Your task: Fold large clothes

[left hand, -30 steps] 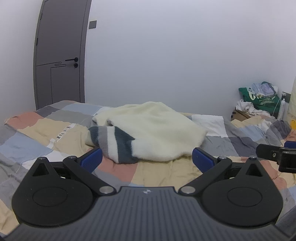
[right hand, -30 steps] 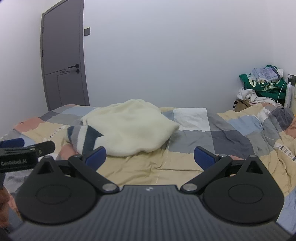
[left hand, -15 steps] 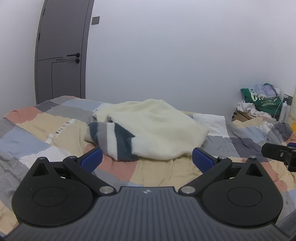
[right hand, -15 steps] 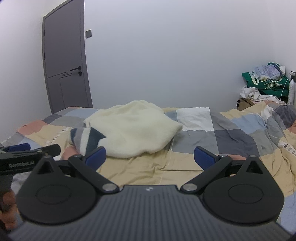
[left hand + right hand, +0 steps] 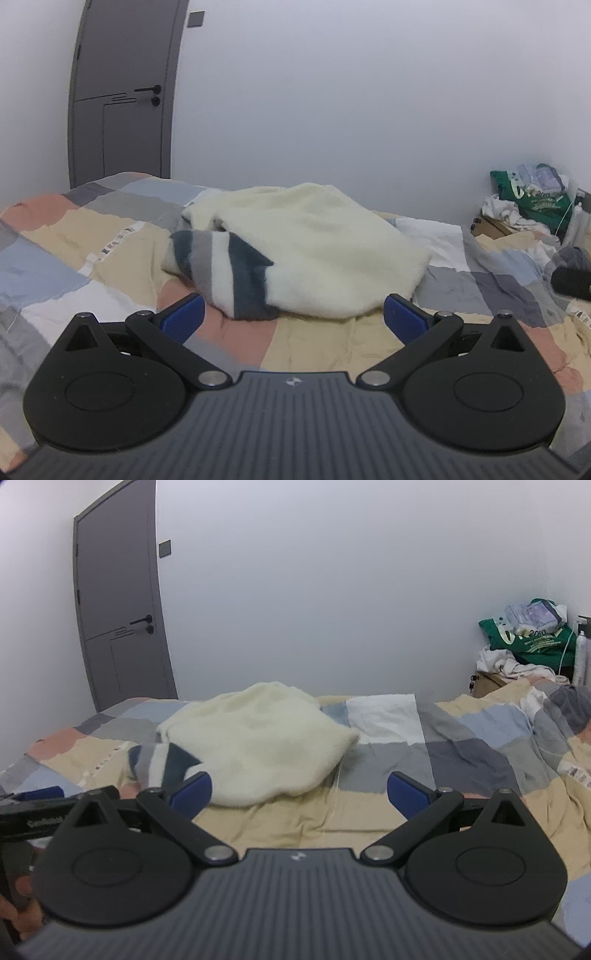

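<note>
1. Bedspread [image 5: 303, 343], patchwork, fills both views; since a second ago it has slid lower as I raise and tilt both tools.
2. Sweater [image 5: 317, 258], cream with dark striped sleeve, lies crumpled mid-bed, unmoved, not yet touched; I judge folding has not begun.
3. Left gripper [image 5: 293, 319] and right gripper [image 5: 299, 792] hover short of it, jaws spread wide, empty.
</note>
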Tool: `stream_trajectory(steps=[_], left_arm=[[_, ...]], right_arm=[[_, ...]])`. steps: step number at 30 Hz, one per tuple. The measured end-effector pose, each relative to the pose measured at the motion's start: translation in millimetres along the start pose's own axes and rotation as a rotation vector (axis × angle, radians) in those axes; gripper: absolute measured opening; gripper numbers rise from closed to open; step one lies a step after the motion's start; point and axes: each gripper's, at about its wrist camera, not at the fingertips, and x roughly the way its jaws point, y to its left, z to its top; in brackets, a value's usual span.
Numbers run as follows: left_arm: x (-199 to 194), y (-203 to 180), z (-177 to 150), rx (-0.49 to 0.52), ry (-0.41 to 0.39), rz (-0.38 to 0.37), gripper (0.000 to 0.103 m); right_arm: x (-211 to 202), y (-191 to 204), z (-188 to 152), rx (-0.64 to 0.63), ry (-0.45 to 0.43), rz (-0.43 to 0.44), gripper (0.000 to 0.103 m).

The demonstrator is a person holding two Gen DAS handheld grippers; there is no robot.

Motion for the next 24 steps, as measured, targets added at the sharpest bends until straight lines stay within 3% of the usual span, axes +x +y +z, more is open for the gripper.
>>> stream_trajectory(steps=[7,13,24], left_arm=[[47.3,0.9,21.6,0.031,0.042,-0.046,0.103],[98.1,13.5,52.4,0.053,0.049,-0.047,0.103],[223.1,53.6,51.3,-0.037,0.179,-0.039,0.103]], right_arm=[[36.4,-3.5,19.9,0.035,0.02,0.041,0.103],[85.8,-12.2,36.7,0.072,0.048,-0.02,0.103],[212.6,-38.8,33.2,0.193,0.199,-0.077,0.103]])
